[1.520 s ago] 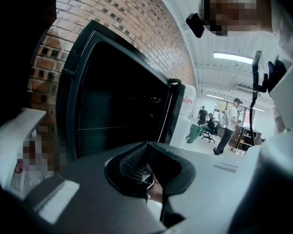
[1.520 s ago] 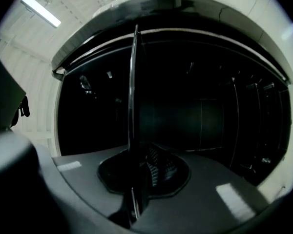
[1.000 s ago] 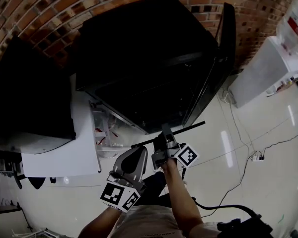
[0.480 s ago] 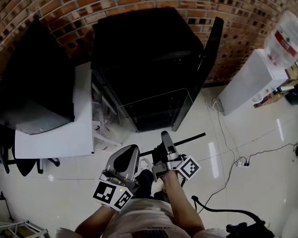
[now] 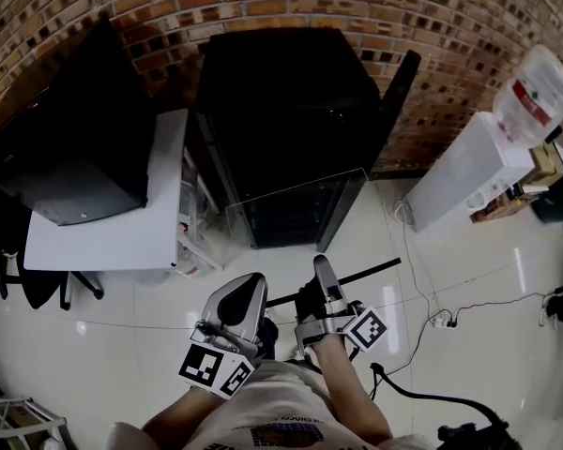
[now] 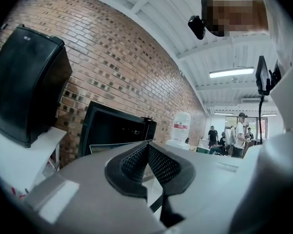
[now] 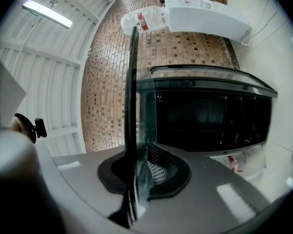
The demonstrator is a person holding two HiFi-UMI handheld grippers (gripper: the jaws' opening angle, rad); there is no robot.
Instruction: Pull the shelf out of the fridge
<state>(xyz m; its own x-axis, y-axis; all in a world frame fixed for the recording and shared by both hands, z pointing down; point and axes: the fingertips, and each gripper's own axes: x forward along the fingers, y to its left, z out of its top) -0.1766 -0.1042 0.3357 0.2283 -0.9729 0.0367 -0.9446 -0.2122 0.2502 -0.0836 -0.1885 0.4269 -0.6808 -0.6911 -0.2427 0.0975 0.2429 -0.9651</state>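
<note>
The black fridge [image 5: 291, 111] stands against the brick wall with its door [image 5: 394, 101] swung open to the right. The glass shelf [image 5: 366, 272], a clear pane with a black front strip, hangs level in front of the fridge opening. My right gripper [image 5: 319, 270] is shut on that black strip. In the right gripper view the shelf [image 7: 132, 106] runs edge-on between the pads of the right gripper [image 7: 139, 172], with the fridge [image 7: 210, 121] beyond. My left gripper [image 5: 251, 284] hovers just left of the right one, shut and empty. Its pads [image 6: 147, 152] meet, and the fridge [image 6: 112, 128] shows behind.
A white table [image 5: 113, 242] carrying a large black box [image 5: 75, 148] stands left of the fridge, with a plastic drawer rack [image 5: 192, 223] under it. A white water dispenser [image 5: 469, 176] is at the right. Cables [image 5: 450, 317] trail over the glossy floor.
Both grippers and the shelf have drawn back from the fridge, which now sits farther off. The shelf's black strip has stayed in the right gripper's hold.
</note>
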